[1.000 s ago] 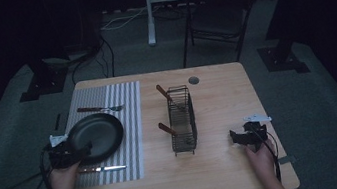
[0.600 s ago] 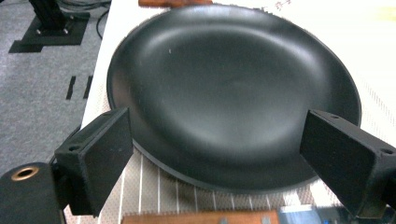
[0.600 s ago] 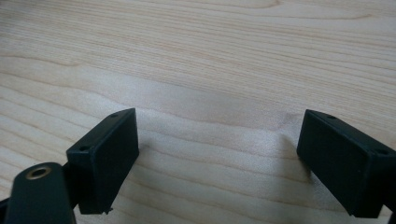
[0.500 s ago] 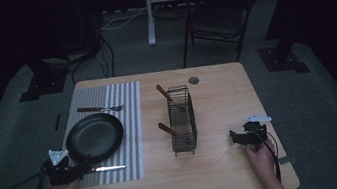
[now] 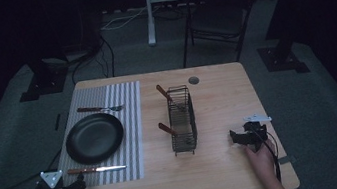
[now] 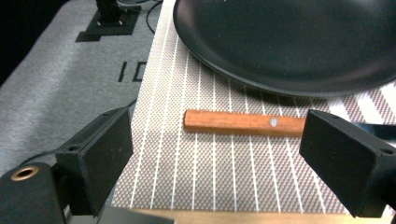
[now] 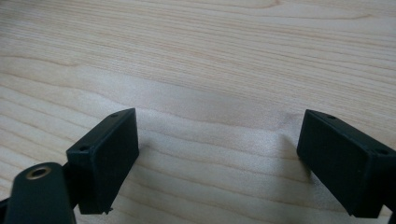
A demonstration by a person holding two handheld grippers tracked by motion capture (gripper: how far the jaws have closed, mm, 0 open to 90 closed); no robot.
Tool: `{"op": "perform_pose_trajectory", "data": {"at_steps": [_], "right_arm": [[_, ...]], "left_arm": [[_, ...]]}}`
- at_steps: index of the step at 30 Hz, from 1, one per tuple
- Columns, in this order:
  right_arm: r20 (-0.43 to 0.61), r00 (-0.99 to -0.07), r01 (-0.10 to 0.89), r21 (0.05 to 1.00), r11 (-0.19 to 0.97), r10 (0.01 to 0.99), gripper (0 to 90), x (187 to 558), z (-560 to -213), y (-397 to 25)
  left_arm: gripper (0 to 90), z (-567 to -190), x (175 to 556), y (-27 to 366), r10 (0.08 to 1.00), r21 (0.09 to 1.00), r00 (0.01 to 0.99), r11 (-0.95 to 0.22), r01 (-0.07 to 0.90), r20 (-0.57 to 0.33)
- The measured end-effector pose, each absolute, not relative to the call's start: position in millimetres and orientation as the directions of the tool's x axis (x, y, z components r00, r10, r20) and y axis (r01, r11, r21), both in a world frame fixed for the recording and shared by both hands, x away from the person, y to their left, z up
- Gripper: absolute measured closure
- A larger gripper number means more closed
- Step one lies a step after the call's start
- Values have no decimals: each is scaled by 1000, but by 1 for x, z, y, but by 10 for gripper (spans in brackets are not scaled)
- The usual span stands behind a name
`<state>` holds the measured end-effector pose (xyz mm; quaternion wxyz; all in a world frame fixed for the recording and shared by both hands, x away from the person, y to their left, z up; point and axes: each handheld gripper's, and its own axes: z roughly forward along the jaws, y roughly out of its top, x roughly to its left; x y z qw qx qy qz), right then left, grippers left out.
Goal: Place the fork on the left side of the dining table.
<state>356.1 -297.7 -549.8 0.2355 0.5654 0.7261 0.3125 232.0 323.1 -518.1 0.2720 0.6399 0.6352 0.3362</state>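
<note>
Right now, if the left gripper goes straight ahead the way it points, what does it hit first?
Probably the wooden knife handle lying crosswise on the striped placemat, ahead of the open left gripper. Beyond it sits the black round plate. Height above the mat is unclear.

I saw the placemat [image 5: 134, 130] on the table's [image 5: 228, 166] left half, with the plate [image 5: 94, 138] on it. The fork [image 5: 100, 108] lay behind the plate, the knife [image 5: 97, 169] in front of it. The wire basket [image 5: 181, 119] stood right of the mat, near mid-table. My left gripper [image 5: 74, 185] sat at the near left corner, just before the knife's handle [image 6: 243, 123]; my right gripper [image 5: 236, 137] rested right of the basket.
</note>
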Motion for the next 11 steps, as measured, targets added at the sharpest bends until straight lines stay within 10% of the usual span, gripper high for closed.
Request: {"op": "perform_pose_trajectory", "data": {"at_steps": [11], "right_arm": [[11, -250, 674, 720, 166, 968, 124, 356, -550, -298]], "left_arm": [[98, -522, 230, 316, 989, 770, -55, -71, 634, 137]]}}
